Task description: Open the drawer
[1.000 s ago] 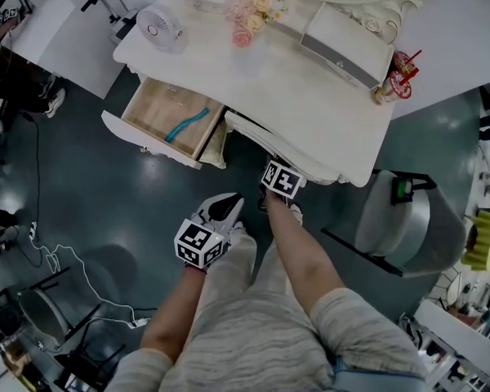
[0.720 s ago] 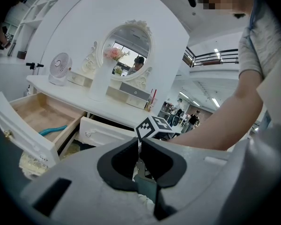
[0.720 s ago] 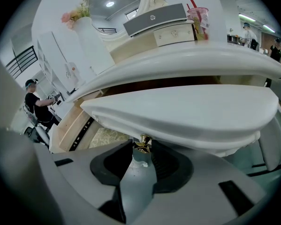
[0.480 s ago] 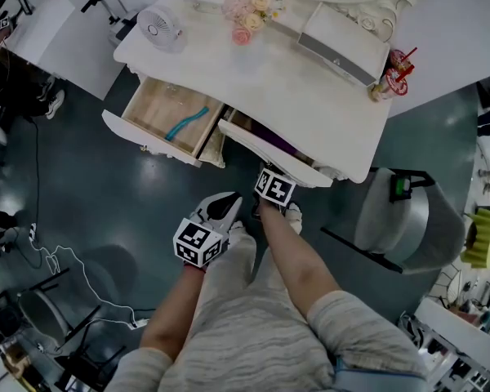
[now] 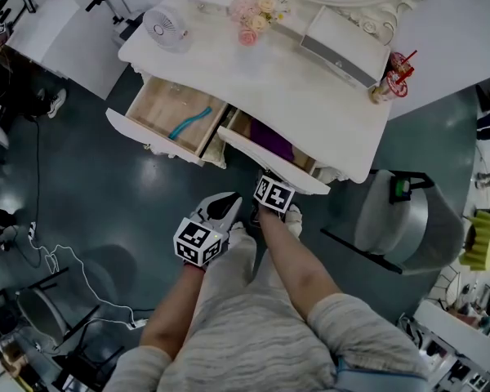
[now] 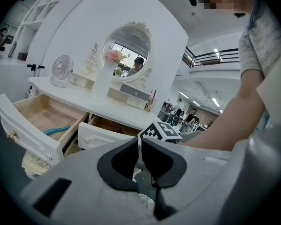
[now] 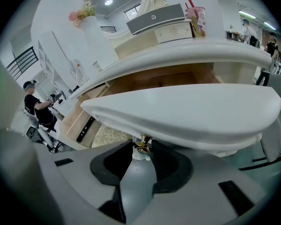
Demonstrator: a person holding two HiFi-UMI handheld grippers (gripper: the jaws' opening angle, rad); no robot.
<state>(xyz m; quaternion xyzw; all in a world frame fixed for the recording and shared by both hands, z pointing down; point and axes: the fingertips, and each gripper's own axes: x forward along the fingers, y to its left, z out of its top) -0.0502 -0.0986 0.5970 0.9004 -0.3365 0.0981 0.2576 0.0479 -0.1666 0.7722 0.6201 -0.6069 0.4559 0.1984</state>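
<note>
A white dressing table point(image 5: 302, 80) has two drawers. The left drawer point(image 5: 167, 121) stands fully pulled out with a teal object point(image 5: 188, 124) inside. The middle drawer point(image 5: 271, 155) is partly out, its curved white front point(image 7: 187, 111) filling the right gripper view and a purple item point(image 5: 269, 141) showing inside. My right gripper point(image 5: 271, 188) is shut on that drawer's small brass knob point(image 7: 141, 144). My left gripper point(image 5: 226, 209) hangs shut and empty below the table, beside the right one point(image 6: 139, 154).
On the tabletop stand a small fan point(image 5: 165, 28), a pink flower vase point(image 5: 251, 8), a grey box point(image 5: 345, 47) and a red cup point(image 5: 398, 78). A grey bin point(image 5: 408, 219) sits right of me. Cables point(image 5: 65, 268) trail across the dark floor at left.
The middle drawer has slid out toward me with my right gripper on its knob; its inside now shows. The left gripper has stayed still.
</note>
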